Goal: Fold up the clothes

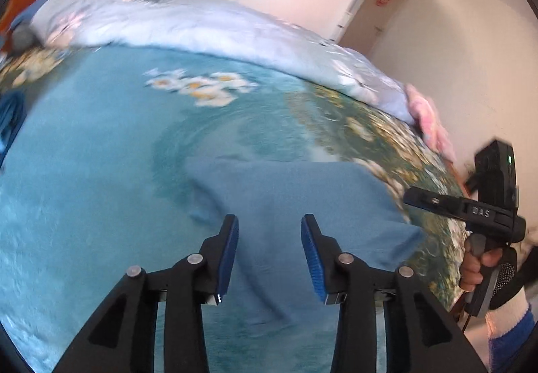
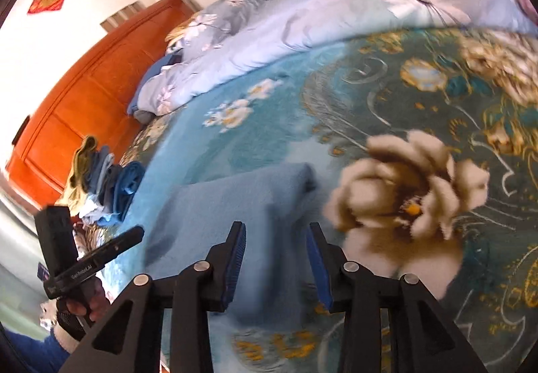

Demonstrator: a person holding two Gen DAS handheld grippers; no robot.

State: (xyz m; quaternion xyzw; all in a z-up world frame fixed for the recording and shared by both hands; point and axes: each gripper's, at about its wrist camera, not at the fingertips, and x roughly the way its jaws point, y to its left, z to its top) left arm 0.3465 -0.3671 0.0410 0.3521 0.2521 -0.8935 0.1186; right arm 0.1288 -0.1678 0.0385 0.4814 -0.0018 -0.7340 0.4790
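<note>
On the bed: blue folded garment lies flat, just ahead of both claws.
Hard to see: motion blur smears the garment's edges.
Left claw: parted, empty, above the garment.
Right claw: parted, empty, over the garment's right edge.
Far left: clothes pile.

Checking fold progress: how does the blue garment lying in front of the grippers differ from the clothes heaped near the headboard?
The blue garment lies alone, spread fairly flat on the bedspread; the heap of clothes is bunched and stacked. The garment is one dull blue; the heap mixes blues and yellow-green. Both rest on the bed.
</note>
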